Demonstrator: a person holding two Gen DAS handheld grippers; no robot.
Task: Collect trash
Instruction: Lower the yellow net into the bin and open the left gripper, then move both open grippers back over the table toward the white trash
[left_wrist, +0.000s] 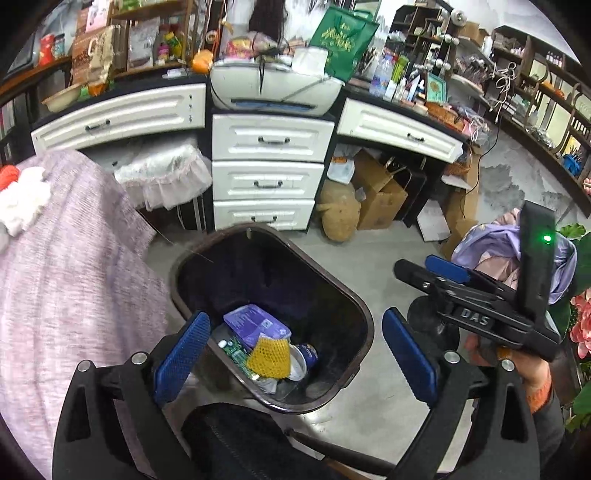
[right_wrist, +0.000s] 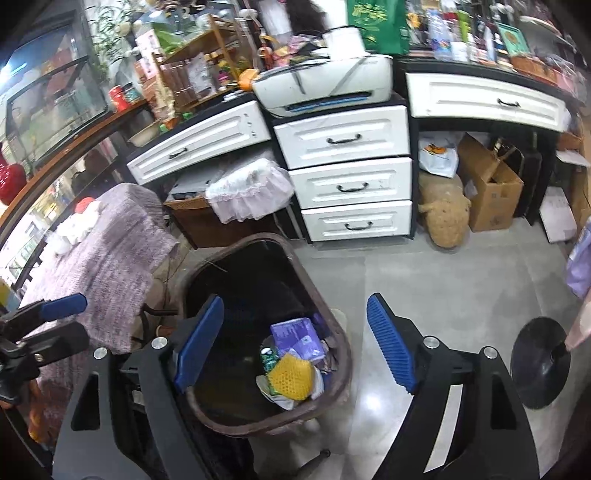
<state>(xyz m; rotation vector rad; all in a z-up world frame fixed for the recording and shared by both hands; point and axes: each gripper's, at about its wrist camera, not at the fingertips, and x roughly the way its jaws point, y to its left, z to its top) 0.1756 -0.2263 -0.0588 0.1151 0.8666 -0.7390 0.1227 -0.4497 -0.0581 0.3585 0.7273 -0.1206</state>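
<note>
**Both grippers empty above the filled bin**

Blue ribbed pads on black jaws fill the foreground of each wrist view. The left gripper (left_wrist: 295, 354) is held with its jaws spread wide and nothing between them; the right gripper (right_wrist: 295, 347) is likewise wide and empty. Both are aimed down at the dark brown oval plastic waste bin (left_wrist: 354, 295), which stands on the grey polished floor (right_wrist: 443, 280) beside a lilac knitted cover (left_wrist: 74, 277). At the bin's bottom, trash is seen: a yellow foam fruit net (left_wrist: 269, 356), a purple plastic packet (left_wrist: 255, 325), a green-labelled bottle (left_wrist: 234, 350) and a white cup (left_wrist: 301, 363).

A drop into the bin is judged complete. The next move is judged to call for both hands to be turned away towards further litter; none is plainly identified on the visible floor.
</note>
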